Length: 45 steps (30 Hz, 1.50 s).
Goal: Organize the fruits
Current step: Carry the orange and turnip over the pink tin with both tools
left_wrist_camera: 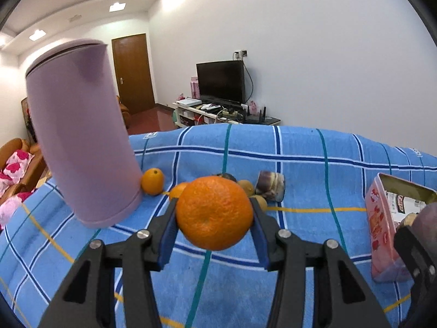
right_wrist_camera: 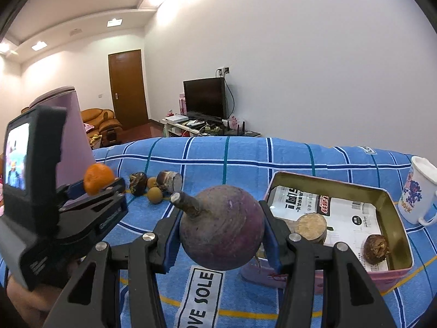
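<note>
**Both grippers loaded above the blue cloth**

Our left gripper [left_wrist_camera: 214, 213] clamps a large orange [left_wrist_camera: 214, 213] between its blue pads, lifted above the checked blue cloth [left_wrist_camera: 300, 164], beside the lilac canister [left_wrist_camera: 82, 136]. Our right gripper [right_wrist_camera: 221, 224] is closed on a round purple fruit [right_wrist_camera: 222, 227] with a stubby stem, held just left of the open pink tin [right_wrist_camera: 396, 270]. In the tin we see two brown pieces. More fruit lies on the cloth: a small orange [left_wrist_camera: 153, 181] touching the canister, others clustered behind.
</note>
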Tool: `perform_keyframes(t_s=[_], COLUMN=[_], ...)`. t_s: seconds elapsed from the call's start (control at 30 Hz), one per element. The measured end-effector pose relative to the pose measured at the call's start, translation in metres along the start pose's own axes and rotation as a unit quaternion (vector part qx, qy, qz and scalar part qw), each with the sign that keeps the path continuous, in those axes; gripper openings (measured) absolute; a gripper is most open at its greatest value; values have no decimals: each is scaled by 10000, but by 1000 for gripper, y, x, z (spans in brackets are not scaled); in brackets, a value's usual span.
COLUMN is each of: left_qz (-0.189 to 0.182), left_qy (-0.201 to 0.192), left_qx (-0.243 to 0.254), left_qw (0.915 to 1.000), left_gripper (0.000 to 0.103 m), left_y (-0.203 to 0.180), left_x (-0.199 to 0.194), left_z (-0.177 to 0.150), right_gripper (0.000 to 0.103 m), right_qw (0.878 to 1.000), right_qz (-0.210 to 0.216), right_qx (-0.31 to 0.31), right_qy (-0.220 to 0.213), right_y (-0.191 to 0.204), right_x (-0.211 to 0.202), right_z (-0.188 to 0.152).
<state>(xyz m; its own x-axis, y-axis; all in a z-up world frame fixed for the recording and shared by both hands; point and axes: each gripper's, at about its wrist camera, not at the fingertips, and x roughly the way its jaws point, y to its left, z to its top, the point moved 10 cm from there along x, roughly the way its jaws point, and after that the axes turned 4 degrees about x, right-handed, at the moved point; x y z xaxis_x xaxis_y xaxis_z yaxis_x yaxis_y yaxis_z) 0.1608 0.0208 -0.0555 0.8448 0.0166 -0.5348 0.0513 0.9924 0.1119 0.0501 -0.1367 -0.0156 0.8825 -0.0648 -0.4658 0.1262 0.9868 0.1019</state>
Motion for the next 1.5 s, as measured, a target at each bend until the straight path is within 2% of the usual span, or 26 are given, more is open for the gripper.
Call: perform_keyframes(t_s=[0.27, 0.8, 1.5], left_qz=[2, -167, -527], left_qy=[-38, -88, -21], left_qx=[-135, -53, 252], left_qw=[9999, 9998, 9983], left_gripper=[50, 50, 50], left_y=[-3, -22, -71], left_x=[-14, -43, -67], left_z=[-10, -24, -34], right_gripper=[53, 53, 53], right_qw=[9996, 9993, 9993], right_qz=[-202, -236, -287], right_qx=[-210, -304, -222], right_qy=[-64, -5, -100], right_y=[2, -13, -59], right_x=[-3, -22, -54], right_z=[-2, -10, -12])
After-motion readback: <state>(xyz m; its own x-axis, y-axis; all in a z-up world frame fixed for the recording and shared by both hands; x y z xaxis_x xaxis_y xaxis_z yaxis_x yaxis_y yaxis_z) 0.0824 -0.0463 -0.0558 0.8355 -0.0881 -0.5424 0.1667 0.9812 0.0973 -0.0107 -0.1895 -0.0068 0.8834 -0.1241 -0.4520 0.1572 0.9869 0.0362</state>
